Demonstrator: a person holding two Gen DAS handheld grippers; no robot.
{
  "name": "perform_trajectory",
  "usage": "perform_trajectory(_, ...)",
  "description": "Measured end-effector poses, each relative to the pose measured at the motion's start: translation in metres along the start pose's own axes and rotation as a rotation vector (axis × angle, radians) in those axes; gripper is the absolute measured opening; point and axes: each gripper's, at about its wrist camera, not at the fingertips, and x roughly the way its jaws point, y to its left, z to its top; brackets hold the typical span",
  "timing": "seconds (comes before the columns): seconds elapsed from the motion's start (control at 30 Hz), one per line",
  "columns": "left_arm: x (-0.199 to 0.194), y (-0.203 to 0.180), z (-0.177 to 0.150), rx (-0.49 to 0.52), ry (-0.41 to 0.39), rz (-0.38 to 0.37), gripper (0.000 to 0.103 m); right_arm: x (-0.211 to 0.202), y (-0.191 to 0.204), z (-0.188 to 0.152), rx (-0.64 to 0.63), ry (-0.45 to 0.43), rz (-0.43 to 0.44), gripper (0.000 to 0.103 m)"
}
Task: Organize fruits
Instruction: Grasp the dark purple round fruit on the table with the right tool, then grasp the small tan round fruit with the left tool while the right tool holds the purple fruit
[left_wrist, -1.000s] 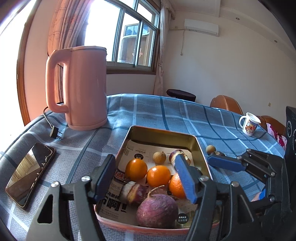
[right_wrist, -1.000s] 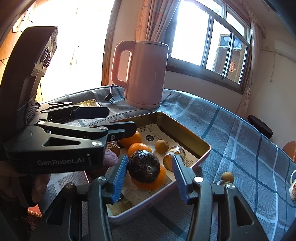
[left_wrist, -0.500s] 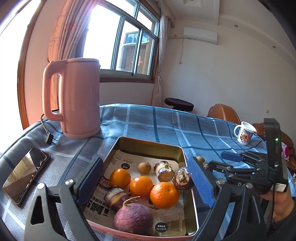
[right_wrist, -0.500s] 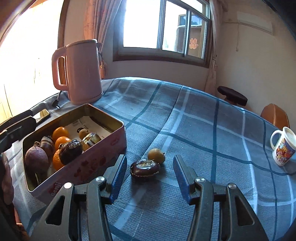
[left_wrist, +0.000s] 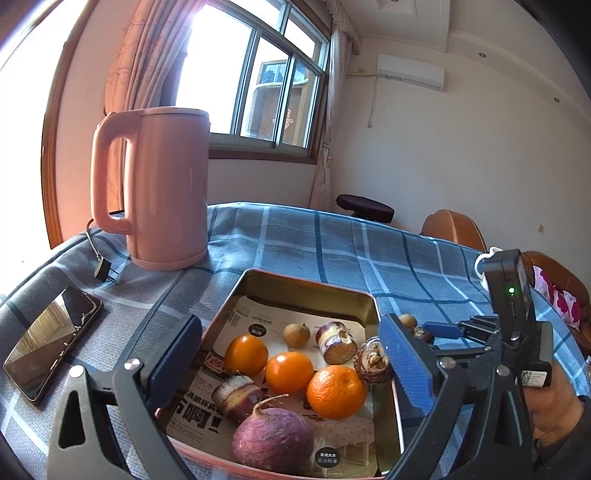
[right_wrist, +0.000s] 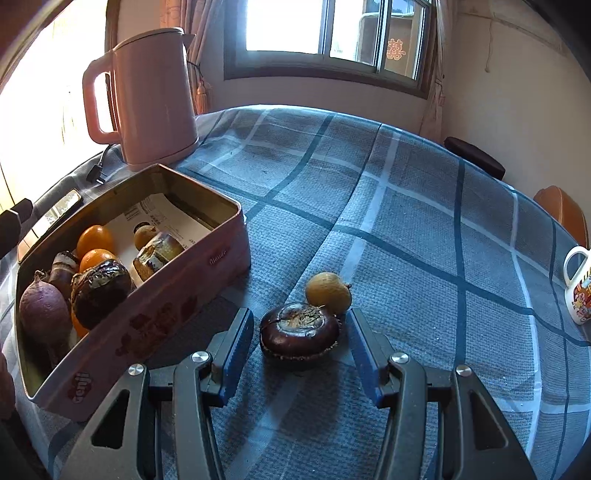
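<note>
Worktop (right_wrist: 406, 206) with a blue checked cloth carries everything here, and the pink tin (right_wrist: 155, 314) is the thing to find the rest by. Behind the tin stands a tall pink kettle (left_wrist: 159, 188), and a phone (left_wrist: 51, 338) lies flat on the side away from the loose fruit. Inside the tin, on printed paper, sit a purple root (left_wrist: 273, 439), three oranges (left_wrist: 336, 391), a dark wrinkly fruit (left_wrist: 371, 363) and a small brown fruit (left_wrist: 296, 334). The left tool (left_wrist: 291, 365) hangs over the near end of the tin; its jaws have just been opening and now stand wide, with nothing pinched between them. The right tool (right_wrist: 301, 349) is just beside the tin, low over the cloth, and its jaws have just been closing a little. A dark round fruit (right_wrist: 299, 332) lies between them, but the pads are not touching it. A small yellow fruit (right_wrist: 328, 292) sits against that one, on the side away from the tool.
</note>
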Motion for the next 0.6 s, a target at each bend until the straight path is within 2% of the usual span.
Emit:
perform_trajectory(0.03, 0.0, -0.004, 0.0, 0.007, 0.001, -0.008, 0.099, 0.001, 0.0, 0.0, -0.003, 0.005, 0.001, 0.045)
perform_trajectory(0.17, 0.0, -0.029, 0.005, 0.054, -0.01, -0.036, 0.099, -0.011, -0.003, -0.007, -0.011, -0.037, -0.014, 0.045)
perform_trajectory(0.27, 0.003, -0.055, 0.009, 0.102, -0.015, -0.061, 0.099, -0.023, -0.018, -0.014, 0.006, -0.072, -0.061, 0.045)
perform_trajectory(0.5, 0.035, -0.127, 0.009, 0.236, 0.044, -0.105, 0.099, -0.043, -0.081, -0.031, 0.126, -0.112, -0.145, 0.045)
perform_trajectory(0.57, 0.05, -0.142, 0.009, 0.269, 0.075, -0.111, 0.097, -0.047, -0.096, -0.035, 0.159, -0.122, -0.153, 0.045)
perform_trajectory(0.6, 0.058, -0.149, 0.009, 0.283, 0.096, -0.112, 0.094, -0.049, -0.102, -0.036, 0.174, -0.128, -0.157, 0.045)
